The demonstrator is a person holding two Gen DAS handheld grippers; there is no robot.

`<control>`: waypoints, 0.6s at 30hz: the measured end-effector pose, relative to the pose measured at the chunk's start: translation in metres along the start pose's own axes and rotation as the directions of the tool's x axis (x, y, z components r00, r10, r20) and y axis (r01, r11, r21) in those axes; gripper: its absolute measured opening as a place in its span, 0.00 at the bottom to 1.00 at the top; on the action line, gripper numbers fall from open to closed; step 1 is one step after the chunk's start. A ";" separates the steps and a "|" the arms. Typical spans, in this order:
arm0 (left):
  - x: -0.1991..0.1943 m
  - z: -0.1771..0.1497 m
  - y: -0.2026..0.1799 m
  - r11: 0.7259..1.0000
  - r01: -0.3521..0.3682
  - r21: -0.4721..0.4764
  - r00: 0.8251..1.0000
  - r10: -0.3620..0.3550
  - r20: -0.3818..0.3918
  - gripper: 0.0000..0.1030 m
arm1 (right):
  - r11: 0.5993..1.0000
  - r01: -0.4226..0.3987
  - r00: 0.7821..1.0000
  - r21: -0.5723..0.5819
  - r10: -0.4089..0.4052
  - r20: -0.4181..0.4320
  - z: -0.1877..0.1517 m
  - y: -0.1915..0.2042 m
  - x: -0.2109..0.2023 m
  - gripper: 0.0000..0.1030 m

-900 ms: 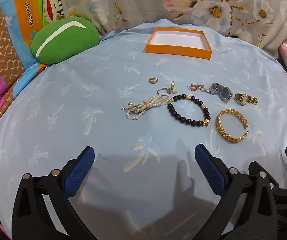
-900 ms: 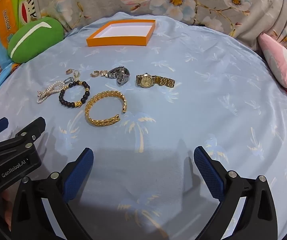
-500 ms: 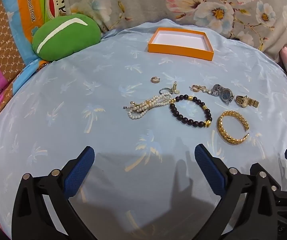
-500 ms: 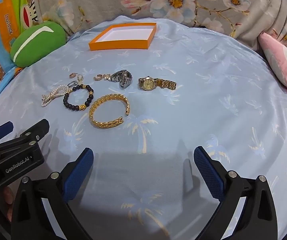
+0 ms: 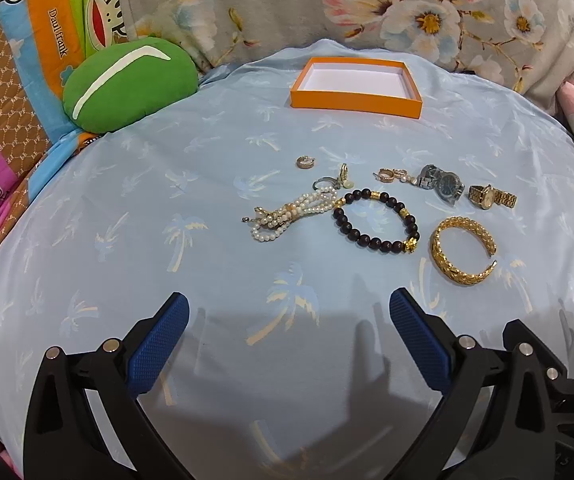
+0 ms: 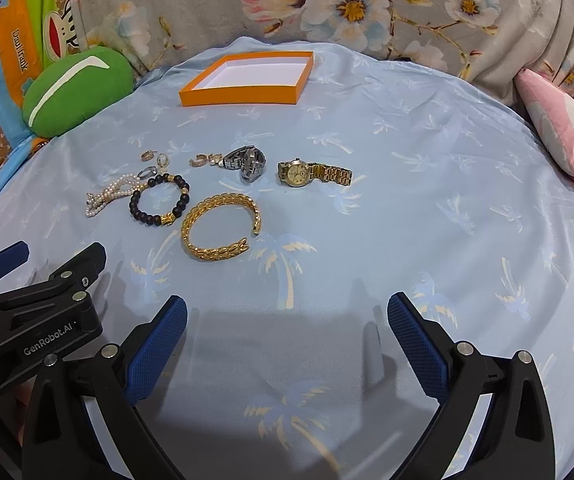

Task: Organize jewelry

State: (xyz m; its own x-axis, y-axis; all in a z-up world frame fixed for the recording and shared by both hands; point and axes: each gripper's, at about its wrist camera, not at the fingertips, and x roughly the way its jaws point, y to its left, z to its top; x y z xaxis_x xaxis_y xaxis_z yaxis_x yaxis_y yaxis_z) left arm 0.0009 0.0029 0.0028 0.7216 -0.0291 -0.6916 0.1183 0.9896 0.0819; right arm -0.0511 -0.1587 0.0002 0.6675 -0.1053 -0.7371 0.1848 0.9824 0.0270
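Jewelry lies on a light blue cloth: a pearl bracelet (image 5: 293,212), a dark bead bracelet (image 5: 375,220), a gold bangle (image 5: 463,250), a silver watch (image 5: 441,186), a gold watch (image 5: 491,197) and small rings (image 5: 306,162). An empty orange box (image 5: 355,88) sits beyond them. My left gripper (image 5: 287,336) is open and empty, short of the jewelry. My right gripper (image 6: 287,336) is open and empty, with the gold bangle (image 6: 221,228) and gold watch (image 6: 313,173) ahead to its left. The orange box (image 6: 247,80) lies at the back.
A green cushion (image 5: 127,82) lies at the back left and a pink pillow (image 6: 563,136) at the right. Floral fabric (image 6: 327,4) rises behind the cloth. The left gripper's body (image 6: 35,312) shows at the lower left of the right wrist view.
Both grippers have drawn slightly back and up, so the jewelry and box sit lower in both views. Nothing was taken hold of.
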 end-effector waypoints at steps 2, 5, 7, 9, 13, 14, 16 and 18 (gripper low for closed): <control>0.000 0.000 0.000 1.000 -0.001 0.000 1.000 0.001 0.001 0.95 | 1.000 0.000 1.000 0.000 0.000 0.002 0.000 -0.001 0.001 0.95; 0.000 0.001 -0.001 1.000 -0.002 0.000 1.000 0.002 0.000 0.95 | 1.000 0.000 1.000 0.001 0.000 0.004 0.000 -0.001 0.000 0.95; 0.000 0.001 -0.001 1.000 -0.001 0.001 1.000 0.001 -0.001 0.95 | 1.000 0.000 1.000 0.001 0.000 0.002 0.000 -0.001 0.000 0.95; 0.000 0.000 -0.001 1.000 -0.001 0.000 1.000 0.001 0.000 0.95 | 1.000 -0.001 1.000 0.001 0.001 0.002 0.000 -0.001 0.000 0.95; 0.000 -0.001 -0.001 1.000 -0.003 0.000 1.000 0.003 0.000 0.95 | 1.000 0.000 1.000 0.001 0.000 0.001 0.000 -0.001 0.000 0.95; 0.000 0.000 -0.002 1.000 -0.003 0.001 1.000 0.003 -0.001 0.95 | 1.000 0.000 1.000 0.001 0.000 0.002 0.000 -0.001 0.000 0.95; 0.000 0.000 -0.002 1.000 -0.005 0.004 1.000 0.005 -0.002 0.95 | 1.000 0.000 1.000 0.001 0.000 0.002 0.000 -0.001 0.000 0.95; 0.000 0.000 -0.002 1.000 -0.005 0.007 1.000 0.005 -0.004 0.95 | 1.000 0.000 1.000 0.001 0.000 0.002 0.000 -0.001 0.000 0.95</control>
State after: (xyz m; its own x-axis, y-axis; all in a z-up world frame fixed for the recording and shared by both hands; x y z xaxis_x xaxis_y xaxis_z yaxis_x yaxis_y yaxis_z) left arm 0.0004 0.0012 0.0025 0.7193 -0.0236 -0.6943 0.1193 0.9888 0.0900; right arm -0.0511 -0.1602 0.0001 0.6689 -0.1052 -0.7359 0.1856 0.9822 0.0283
